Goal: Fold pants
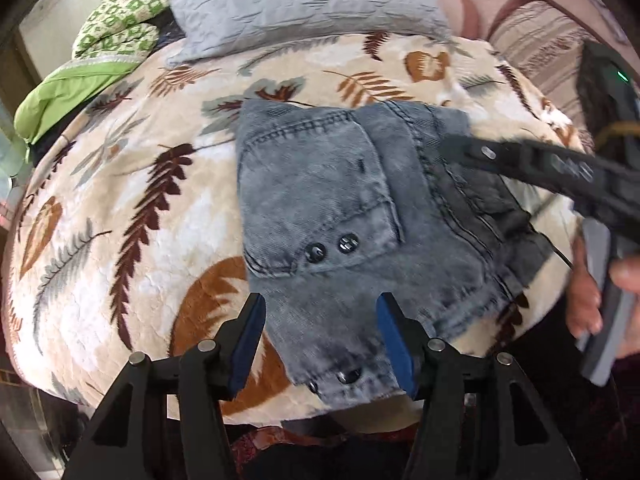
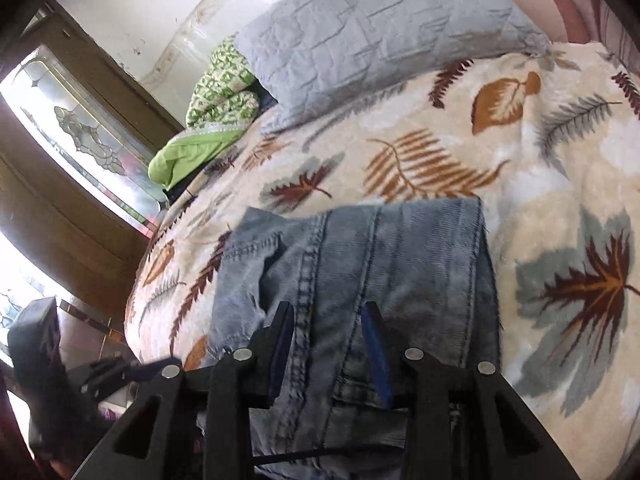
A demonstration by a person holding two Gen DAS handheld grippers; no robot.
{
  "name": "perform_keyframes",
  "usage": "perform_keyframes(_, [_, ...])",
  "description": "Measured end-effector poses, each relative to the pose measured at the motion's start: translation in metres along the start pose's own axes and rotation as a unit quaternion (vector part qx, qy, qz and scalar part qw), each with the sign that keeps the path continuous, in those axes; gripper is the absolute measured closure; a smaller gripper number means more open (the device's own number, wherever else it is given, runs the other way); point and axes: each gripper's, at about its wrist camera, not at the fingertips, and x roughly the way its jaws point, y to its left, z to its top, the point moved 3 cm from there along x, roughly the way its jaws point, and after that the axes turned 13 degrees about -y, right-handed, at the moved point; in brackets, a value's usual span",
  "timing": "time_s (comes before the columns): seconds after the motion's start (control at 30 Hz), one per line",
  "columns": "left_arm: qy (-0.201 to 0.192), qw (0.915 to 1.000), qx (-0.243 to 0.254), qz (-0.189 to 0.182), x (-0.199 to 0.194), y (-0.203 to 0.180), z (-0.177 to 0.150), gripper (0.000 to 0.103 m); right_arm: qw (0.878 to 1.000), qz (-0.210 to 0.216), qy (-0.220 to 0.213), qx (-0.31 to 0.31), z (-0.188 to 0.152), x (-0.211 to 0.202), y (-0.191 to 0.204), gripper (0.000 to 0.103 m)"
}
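Grey-blue denim pants (image 1: 352,216) lie folded into a compact bundle on the leaf-print bedspread (image 1: 120,208), a buttoned pocket flap on top. My left gripper (image 1: 320,312) is open, its blue-padded jaws wide apart just above the bundle's near edge, holding nothing. My right gripper (image 2: 330,320) is open above the same pants (image 2: 400,264), jaws either side of a seam. In the left wrist view the right gripper's finger (image 1: 520,160) reaches over the bundle's right side. The left gripper shows dimly at the lower left of the right wrist view (image 2: 120,368).
A grey quilted pillow (image 1: 296,4) lies at the head of the bed, and a green patterned cloth (image 1: 108,36) beside it. A wooden door with patterned glass (image 2: 80,128) stands to the left. A striped fabric (image 1: 536,44) lies at the far right.
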Motion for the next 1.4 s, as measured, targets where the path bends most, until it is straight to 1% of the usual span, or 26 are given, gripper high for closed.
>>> perform_keyframes(0.07, [0.01,0.9999,-0.006,-0.005,0.006,0.003,-0.007,0.042,1.0,-0.005,-0.003,0.006,0.002,0.004,0.0,0.064])
perform_keyframes(0.1, [0.016,0.9996,-0.018,-0.012,0.011,0.006,-0.011,0.041,1.0,-0.008,-0.004,0.011,0.002,0.007,-0.002,0.064])
perform_keyframes(0.17, [0.021,0.999,-0.035,-0.02,0.017,0.01,-0.018,0.039,1.0,-0.018,-0.003,0.022,0.002,0.015,-0.008,0.064])
perform_keyframes(0.2, [0.017,0.9991,-0.035,-0.019,0.019,0.01,-0.021,0.035,0.999,-0.023,0.0,0.027,0.001,0.019,-0.012,0.064])
perform_keyframes(0.23, [0.013,0.9993,-0.033,-0.016,0.02,0.011,-0.022,0.03,0.999,-0.024,0.004,0.034,0.0,0.023,-0.016,0.06])
perform_keyframes(0.3, [0.009,0.9995,-0.031,-0.008,0.024,0.013,-0.023,0.025,0.999,-0.01,0.008,0.046,-0.002,0.029,-0.021,0.056])
perform_keyframes(0.47, [0.019,0.9985,-0.047,-0.022,0.023,0.021,-0.019,0.026,0.999,-0.009,0.003,0.034,-0.006,0.032,-0.022,0.056])
perform_keyframes(0.53, [0.01,0.9985,-0.05,-0.018,0.017,0.024,-0.015,0.026,0.999,-0.009,0.001,0.033,-0.007,0.03,-0.021,0.056])
perform_keyframes(0.7, [-0.028,0.9973,-0.067,-0.011,-0.002,0.035,0.002,0.026,0.999,-0.001,-0.008,0.037,-0.005,0.019,-0.02,0.056])
perform_keyframes(0.77, [-0.031,0.9977,-0.059,-0.004,-0.003,0.035,0.004,0.026,0.999,0.003,-0.01,0.033,-0.005,0.013,-0.017,0.056])
perform_keyframes(0.83, [-0.025,0.9985,-0.048,0.001,0.001,0.031,0.003,0.026,1.0,0.003,-0.008,0.023,-0.005,0.009,-0.013,0.056])
perform_keyframes(0.9, [-0.003,0.999,-0.043,0.008,0.011,0.028,-0.002,0.026,1.0,-0.008,0.0,0.01,-0.007,0.005,-0.009,0.056])
perform_keyframes(0.97, [0.023,0.9986,-0.048,0.008,0.022,0.029,-0.012,0.026,1.0,-0.022,0.01,-0.001,-0.01,-0.001,-0.007,0.056])
perform_keyframes(1.0, [0.029,0.9982,-0.053,0.006,0.027,0.03,-0.014,0.026,1.0,-0.025,0.014,-0.004,-0.011,-0.005,-0.007,0.056])
perform_keyframes(1.1, [0.036,0.9973,-0.065,0.002,0.034,0.032,-0.017,0.025,1.0,-0.021,0.017,-0.012,-0.018,-0.022,-0.006,0.056])
perform_keyframes(1.23, [0.035,0.9977,-0.057,0.004,0.04,0.032,-0.018,0.024,0.999,-0.025,0.026,-0.029,-0.037,-0.038,-0.005,0.056])
perform_keyframes(1.33, [0.034,0.9977,-0.059,0.0,0.045,0.032,-0.019,0.023,0.997,-0.038,0.05,-0.05,-0.057,-0.034,-0.005,0.055])
perform_keyframes(1.4, [0.034,0.9973,-0.066,-0.004,0.048,0.034,-0.019,0.021,0.996,-0.042,0.052,-0.063,-0.062,-0.029,-0.006,0.053])
